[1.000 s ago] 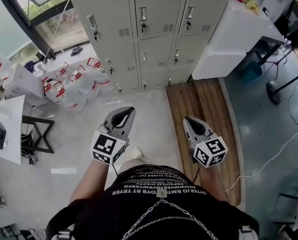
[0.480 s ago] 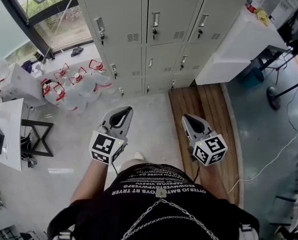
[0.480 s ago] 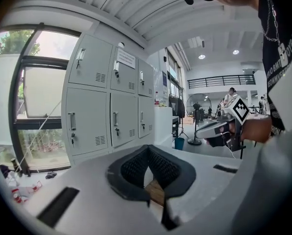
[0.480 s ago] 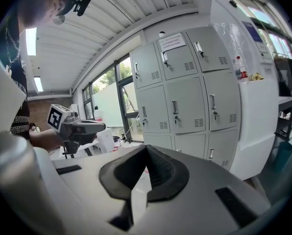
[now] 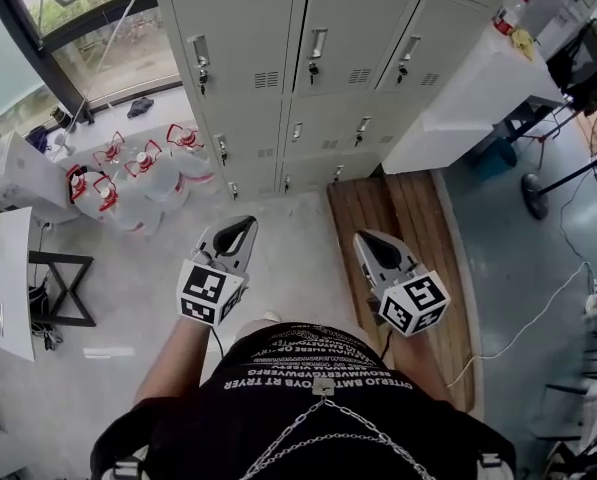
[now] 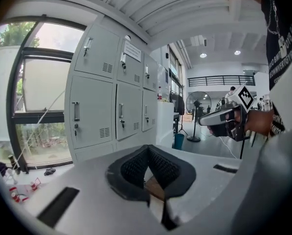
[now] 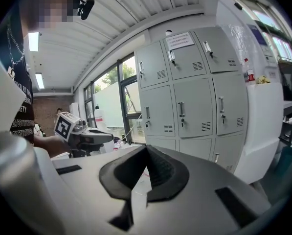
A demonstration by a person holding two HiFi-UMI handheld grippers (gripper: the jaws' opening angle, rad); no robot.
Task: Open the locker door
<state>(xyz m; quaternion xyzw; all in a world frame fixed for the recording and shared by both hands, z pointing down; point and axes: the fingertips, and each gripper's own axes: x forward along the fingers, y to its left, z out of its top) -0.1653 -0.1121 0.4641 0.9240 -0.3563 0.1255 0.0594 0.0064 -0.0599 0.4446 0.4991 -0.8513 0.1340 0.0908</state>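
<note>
The grey lockers point(image 5: 308, 58) stand ahead of me in three columns, and every door I see is closed, each with a small metal handle point(image 5: 318, 43). Both grippers are held at waist height, well short of the lockers. My left gripper point(image 5: 244, 222) is shut with nothing in it and points at the left column. My right gripper point(image 5: 364, 237) is also shut and empty, over the wooden platform's edge. In the left gripper view the lockers point(image 6: 94, 111) lie beyond the shut left gripper point(image 6: 148, 147). The right gripper view shows the lockers point(image 7: 190, 102) past the shut right gripper point(image 7: 146, 147).
Several large water bottles point(image 5: 128, 183) with red handles lie on the floor left of the lockers, below a window. A white cabinet point(image 5: 468, 88) adjoins the lockers on the right. A wooden platform point(image 5: 398, 218) covers the floor in front, a fan stand point(image 5: 538, 193) stands to its right, and a white table point(image 5: 8, 278) is at the left.
The head view has shifted, so the lockers sit lower and larger in it. Both grippers stay shut and have drifted slightly left in the picture.
</note>
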